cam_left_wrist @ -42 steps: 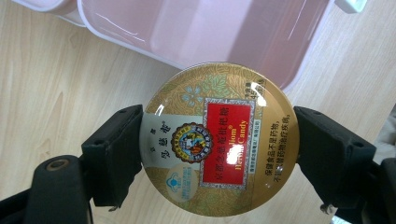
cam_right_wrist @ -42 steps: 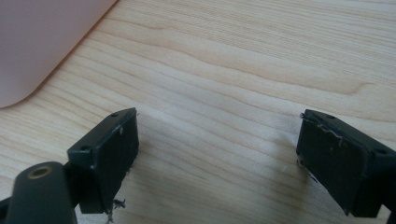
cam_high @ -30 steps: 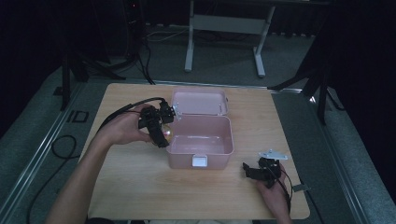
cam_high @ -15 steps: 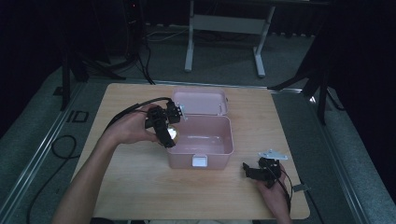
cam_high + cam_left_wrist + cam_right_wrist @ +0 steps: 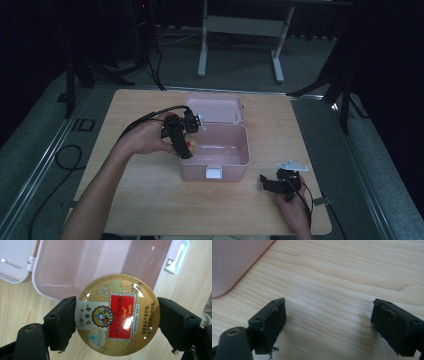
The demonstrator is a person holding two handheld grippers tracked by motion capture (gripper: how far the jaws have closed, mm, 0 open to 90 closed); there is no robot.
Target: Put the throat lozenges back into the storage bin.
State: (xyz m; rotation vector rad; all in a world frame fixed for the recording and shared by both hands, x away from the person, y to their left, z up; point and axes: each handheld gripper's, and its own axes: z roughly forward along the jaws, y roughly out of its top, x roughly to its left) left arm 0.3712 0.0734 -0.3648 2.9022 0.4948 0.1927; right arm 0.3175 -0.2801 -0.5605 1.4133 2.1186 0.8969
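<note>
Gold candy tin (image 5: pixel 117 315) clamped in left gripper (image 5: pixel 117 323), above pink box (image 5: pixel 100 262).

The box (image 5: pixel 215 150) sat at the table's (image 5: pixel 150 200) centre, its lid (image 5: pixel 214 109) lying open behind it at twelve o'clock. The tin (image 5: pixel 116 316), between the left gripper's (image 5: pixel 181 134) jaws, hung over the box's nine o'clock rim. The right gripper (image 5: pixel 280 182) rested on the table at four o'clock from the box, near it.
</note>
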